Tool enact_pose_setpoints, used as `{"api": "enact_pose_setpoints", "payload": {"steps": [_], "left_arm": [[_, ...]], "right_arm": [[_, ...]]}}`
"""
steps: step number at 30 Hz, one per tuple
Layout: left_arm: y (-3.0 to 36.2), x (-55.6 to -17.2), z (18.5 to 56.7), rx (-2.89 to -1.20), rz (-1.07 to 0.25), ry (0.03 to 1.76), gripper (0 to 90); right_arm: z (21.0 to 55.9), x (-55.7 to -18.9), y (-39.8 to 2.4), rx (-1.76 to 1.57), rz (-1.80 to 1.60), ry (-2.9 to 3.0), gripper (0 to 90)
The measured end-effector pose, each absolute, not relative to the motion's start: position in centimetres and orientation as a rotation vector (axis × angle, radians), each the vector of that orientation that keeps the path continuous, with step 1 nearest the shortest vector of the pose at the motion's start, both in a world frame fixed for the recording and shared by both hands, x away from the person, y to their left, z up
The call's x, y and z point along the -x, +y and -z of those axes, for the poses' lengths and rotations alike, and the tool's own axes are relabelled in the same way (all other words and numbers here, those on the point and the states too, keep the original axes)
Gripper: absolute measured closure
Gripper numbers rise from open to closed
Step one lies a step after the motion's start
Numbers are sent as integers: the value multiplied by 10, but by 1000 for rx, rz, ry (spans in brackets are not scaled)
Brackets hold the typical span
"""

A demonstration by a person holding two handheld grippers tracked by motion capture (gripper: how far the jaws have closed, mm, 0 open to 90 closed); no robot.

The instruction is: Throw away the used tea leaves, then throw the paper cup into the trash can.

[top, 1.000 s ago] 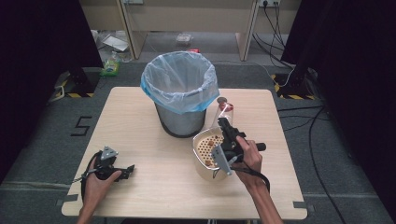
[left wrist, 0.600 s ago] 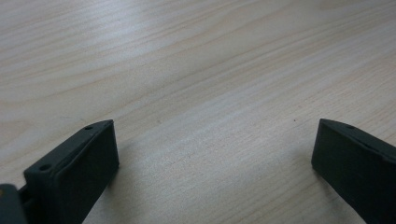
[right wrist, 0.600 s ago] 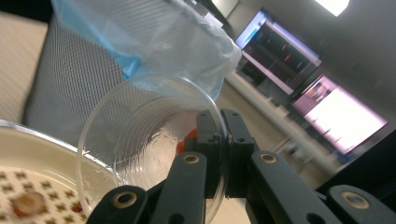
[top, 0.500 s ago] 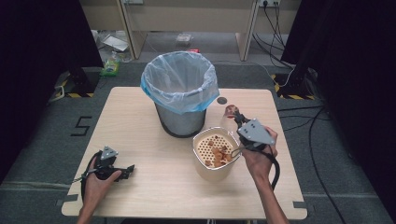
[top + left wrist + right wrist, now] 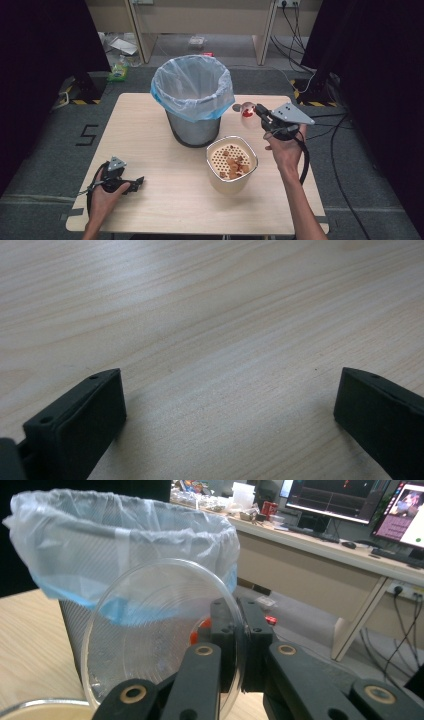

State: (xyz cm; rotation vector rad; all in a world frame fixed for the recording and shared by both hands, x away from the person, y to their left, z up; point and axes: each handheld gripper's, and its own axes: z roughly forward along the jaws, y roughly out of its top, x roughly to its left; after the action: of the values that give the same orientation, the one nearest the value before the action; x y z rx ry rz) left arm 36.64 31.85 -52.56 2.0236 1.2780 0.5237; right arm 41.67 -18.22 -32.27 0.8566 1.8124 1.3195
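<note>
Since earlier frame, right tongs (image 5: 259, 113) rose from strainer pot (image 5: 232, 165) toward lined trash bin (image 5: 193, 95), clamped on clear plastic lid (image 5: 160, 635). Lid just beside bin rim, undropped. Left tongs (image 5: 227, 415) gaped wide, empty, on desk (image 5: 150, 150).

A black numeral "5" (image 5: 88, 135) is marked on the grey floor (image 5: 45, 165), just off the desk's left edge.

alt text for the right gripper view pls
The right gripper, its black jaws shut, pinches the edge of a clear plastic lid held upright. Behind it stands a metal bin lined with a pale blue bag, on a wooden table.
</note>
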Motion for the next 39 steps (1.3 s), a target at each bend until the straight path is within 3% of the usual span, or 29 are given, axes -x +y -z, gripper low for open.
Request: {"api": "enact_pose_setpoints", "payload": {"steps": [26,39], "left_arm": [[318,-366,526,-2021,-524,1278,0],[318,-366,526,-2021,-525,1279,0]], "right_arm": [[260,-456,-182,-898,-1352,1737,875],[224,-483,-120,-799,-1354,1784,872]]}}
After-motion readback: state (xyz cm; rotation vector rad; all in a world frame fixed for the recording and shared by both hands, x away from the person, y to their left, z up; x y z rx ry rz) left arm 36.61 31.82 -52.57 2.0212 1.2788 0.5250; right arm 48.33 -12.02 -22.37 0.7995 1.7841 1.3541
